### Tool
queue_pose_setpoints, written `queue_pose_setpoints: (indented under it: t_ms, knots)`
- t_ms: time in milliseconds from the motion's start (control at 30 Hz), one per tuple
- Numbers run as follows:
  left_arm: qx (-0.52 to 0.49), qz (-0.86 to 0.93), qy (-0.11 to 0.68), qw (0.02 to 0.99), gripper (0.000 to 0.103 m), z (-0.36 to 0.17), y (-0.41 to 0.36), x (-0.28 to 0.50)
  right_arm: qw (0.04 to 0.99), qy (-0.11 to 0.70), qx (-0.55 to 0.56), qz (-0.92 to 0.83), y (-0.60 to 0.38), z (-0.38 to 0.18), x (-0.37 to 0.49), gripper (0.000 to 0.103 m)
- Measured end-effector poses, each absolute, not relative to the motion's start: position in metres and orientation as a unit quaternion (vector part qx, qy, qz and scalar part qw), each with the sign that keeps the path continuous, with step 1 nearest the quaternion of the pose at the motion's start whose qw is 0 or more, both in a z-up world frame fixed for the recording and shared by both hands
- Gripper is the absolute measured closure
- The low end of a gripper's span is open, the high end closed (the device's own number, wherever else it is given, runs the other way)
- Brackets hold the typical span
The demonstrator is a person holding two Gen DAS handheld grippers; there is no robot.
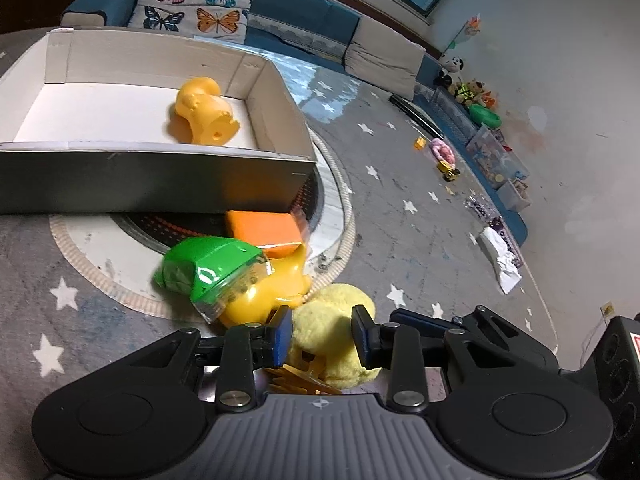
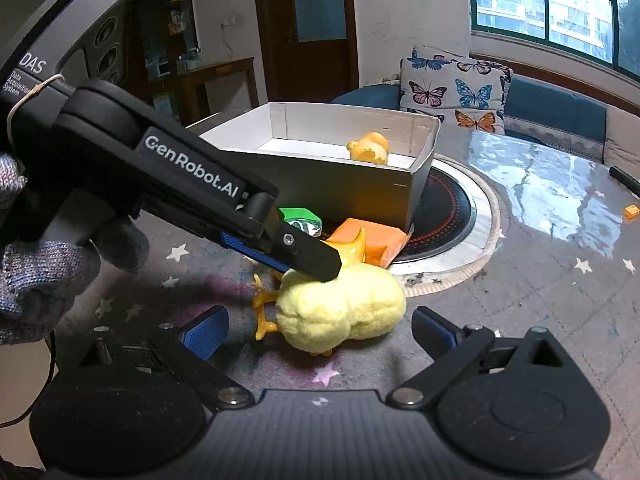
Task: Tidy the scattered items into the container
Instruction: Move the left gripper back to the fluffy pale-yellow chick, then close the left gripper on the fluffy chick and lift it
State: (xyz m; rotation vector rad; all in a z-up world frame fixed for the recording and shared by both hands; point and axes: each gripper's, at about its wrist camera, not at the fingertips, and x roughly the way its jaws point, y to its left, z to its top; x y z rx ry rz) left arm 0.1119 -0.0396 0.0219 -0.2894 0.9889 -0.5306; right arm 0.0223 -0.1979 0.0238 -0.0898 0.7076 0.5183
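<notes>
A yellow plush chick (image 1: 332, 332) (image 2: 344, 310) with orange feet lies on the star rug. My left gripper (image 1: 322, 334) straddles it with its jaws open, pads close to the plush on both sides; it also shows in the right wrist view (image 2: 320, 260), reaching down onto the plush. My right gripper (image 2: 320, 330) is open and empty, just in front of the chick. Beside the chick lie a green wrapped toy (image 1: 208, 268), a yellow plastic toy (image 1: 268, 288) and an orange block (image 1: 264, 232). The cardboard box (image 1: 160, 176) (image 2: 340, 184) holds one orange plastic duck (image 1: 202, 112).
The box stands on a round dark mat (image 2: 444, 216). A butterfly cushion (image 2: 456, 88) and a blue sofa (image 1: 304, 20) stand behind. Loose toys (image 1: 444, 156), bins (image 1: 496, 160) and crumpled paper (image 1: 504, 260) line the right wall. A shiny wet-looking patch (image 2: 552, 196) lies to the right.
</notes>
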Motion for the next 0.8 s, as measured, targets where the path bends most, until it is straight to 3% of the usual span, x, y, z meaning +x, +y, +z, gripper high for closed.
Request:
queue_pose_setpoints:
  t_ms: [500,800]
  knots:
    - [-0.128,-0.271,0.469,0.831,0.067,0.025,-0.048,0.115,0.903,0.355,-0.029,0.242,-0.203,0.021,0.017,0.004]
    - [-0.086,-0.268,0.484,0.829,0.066,0.019,-0.058,0.126,0.898,0.368,-0.025,0.24,-0.198,0.012,0.031,0.01]
